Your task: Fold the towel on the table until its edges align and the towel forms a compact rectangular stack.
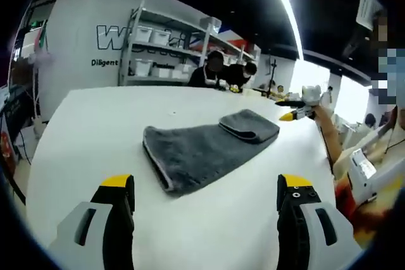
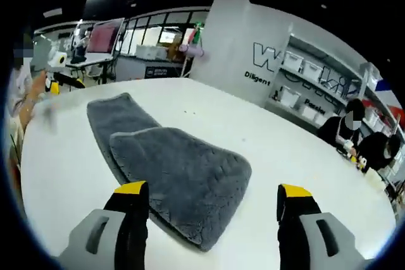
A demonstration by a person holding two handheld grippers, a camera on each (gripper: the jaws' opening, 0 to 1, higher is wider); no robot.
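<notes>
On the white table [image 1: 82, 137] in the left gripper view lies one gray towel [image 1: 202, 147], its far right end folded back over itself into a small flap. The left gripper [image 1: 205, 197] hovers above the near edge, its two yellow-tipped jaws spread wide and holding nothing, the towel just beyond them. Bare tabletop runs wide on the left and behind the towel. At the right edge a person's hand [image 1: 311, 102] holds another gripper low near the far corner. Two people sit beyond the table before one set of shelves [image 1: 164, 45] stacked with bins.

Across the same table [image 2: 253, 131] in the right gripper view, the towel [image 2: 171, 169] shows as two layers, the upper fold covering the near part and a single strip reaching away to the left. The right gripper [image 2: 212, 203] hangs over the towel's near end, jaws released and apart, the left jaw above the cloth, the right jaw over bare table. Open surface stretches right and far.
</notes>
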